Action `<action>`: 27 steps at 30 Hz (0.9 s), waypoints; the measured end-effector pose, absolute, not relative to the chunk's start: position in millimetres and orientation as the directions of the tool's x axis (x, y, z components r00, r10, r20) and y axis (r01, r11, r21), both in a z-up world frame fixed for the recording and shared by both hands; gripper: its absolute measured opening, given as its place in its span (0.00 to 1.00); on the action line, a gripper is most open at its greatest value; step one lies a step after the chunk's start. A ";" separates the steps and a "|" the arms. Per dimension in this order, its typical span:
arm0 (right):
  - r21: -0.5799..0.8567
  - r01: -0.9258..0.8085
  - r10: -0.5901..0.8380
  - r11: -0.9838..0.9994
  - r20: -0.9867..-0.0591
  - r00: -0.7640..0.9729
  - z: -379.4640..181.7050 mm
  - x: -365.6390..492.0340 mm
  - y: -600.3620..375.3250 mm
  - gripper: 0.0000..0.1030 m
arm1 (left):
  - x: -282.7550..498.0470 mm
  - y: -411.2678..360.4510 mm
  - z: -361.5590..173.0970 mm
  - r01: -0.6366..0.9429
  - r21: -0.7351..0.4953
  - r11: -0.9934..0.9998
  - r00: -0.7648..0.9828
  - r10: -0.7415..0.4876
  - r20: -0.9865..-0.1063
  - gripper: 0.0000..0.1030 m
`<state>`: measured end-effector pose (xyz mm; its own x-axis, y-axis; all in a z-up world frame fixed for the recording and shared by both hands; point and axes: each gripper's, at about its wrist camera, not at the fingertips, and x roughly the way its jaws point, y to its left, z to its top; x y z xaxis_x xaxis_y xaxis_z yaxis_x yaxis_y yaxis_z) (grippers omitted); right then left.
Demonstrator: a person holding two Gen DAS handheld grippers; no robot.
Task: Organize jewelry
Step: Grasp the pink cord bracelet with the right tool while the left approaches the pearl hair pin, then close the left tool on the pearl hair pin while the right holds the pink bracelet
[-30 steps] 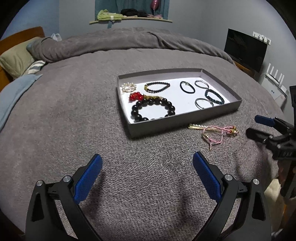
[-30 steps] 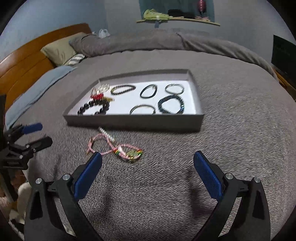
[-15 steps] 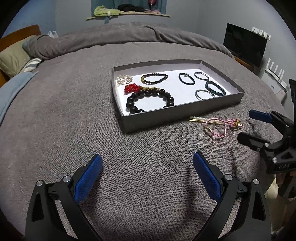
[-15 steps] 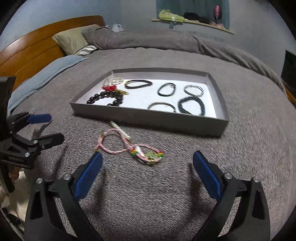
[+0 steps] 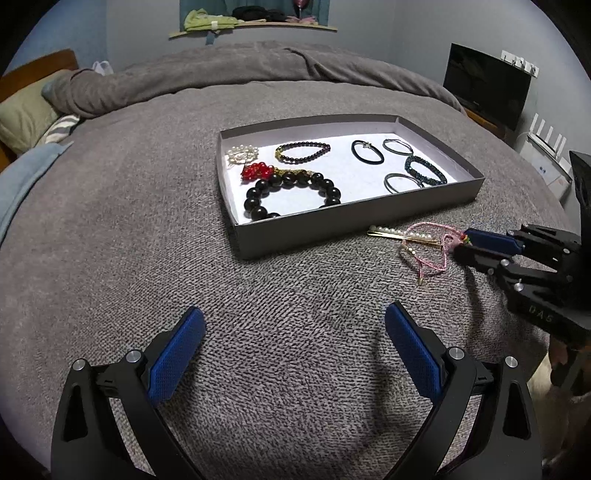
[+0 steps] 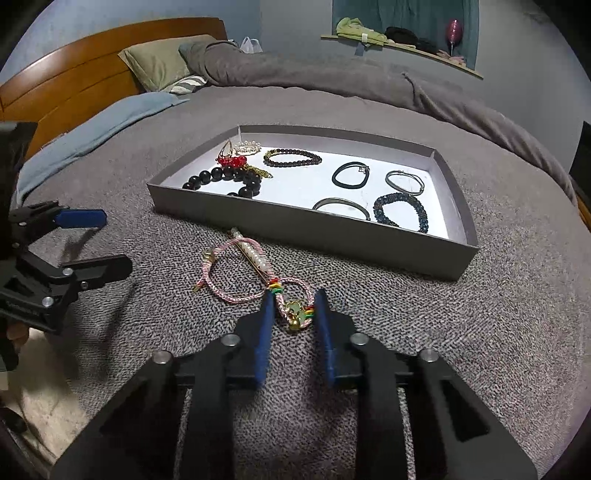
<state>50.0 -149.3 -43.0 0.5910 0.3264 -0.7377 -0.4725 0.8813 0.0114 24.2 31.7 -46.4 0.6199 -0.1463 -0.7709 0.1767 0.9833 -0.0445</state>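
Observation:
A grey tray on the grey bedspread holds several bracelets, among them a big black bead bracelet and a red bead piece. In front of the tray lie a pink cord bracelet and a pearl hair pin. My right gripper is closing its jaws on the bracelet's gold and green charm, and the pads touch its beads on both sides. My left gripper hovers open over bare bedspread, left of the bracelet.
Pillows and a wooden headboard stand at the bed's far left. A folded blue blanket lies beside them. A dark screen and a white router stand off the bed's right side. A cluttered shelf hangs behind.
My right gripper has moved in over the pink bracelet and its jaws have gone from wide apart to narrow around the charm. My left gripper stays open, almost in place.

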 end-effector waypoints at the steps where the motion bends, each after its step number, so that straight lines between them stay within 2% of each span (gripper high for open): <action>1: 0.016 -0.475 0.332 0.880 -0.735 0.592 -41.2 48.5 -151.0 0.11 | 24.3 30.9 -46.4 0.177 -0.046 0.983 0.620 -0.148 -0.771 0.94; 3: 0.031 -0.482 0.350 0.875 -0.730 0.588 -36.7 44.8 -154.9 0.07 | 24.7 27.8 -46.7 0.181 -0.051 0.982 0.616 -0.153 -0.773 0.94; 10: 0.085 -0.458 0.381 0.885 -0.699 0.605 -21.5 32.8 -180.2 0.06 | 28.0 5.1 -45.6 0.217 -0.083 0.973 0.612 -0.202 -0.765 0.94; 15: 0.107 -0.386 0.349 0.916 -0.687 0.638 -14.3 32.5 -206.7 0.06 | 33.6 -20.9 -48.1 0.258 -0.076 0.963 0.619 -0.226 -0.752 0.94; 24: 0.124 -0.305 0.305 0.944 -0.678 0.668 -13.6 33.3 -242.3 0.06 | 53.4 -56.0 -58.5 0.235 -0.171 0.957 0.598 -0.281 -0.750 0.91; 27: 0.131 -0.298 0.305 0.945 -0.677 0.670 -15.6 32.7 -246.3 0.06 | 59.9 -61.0 -61.5 0.190 -0.186 0.964 0.602 -0.264 -0.754 0.84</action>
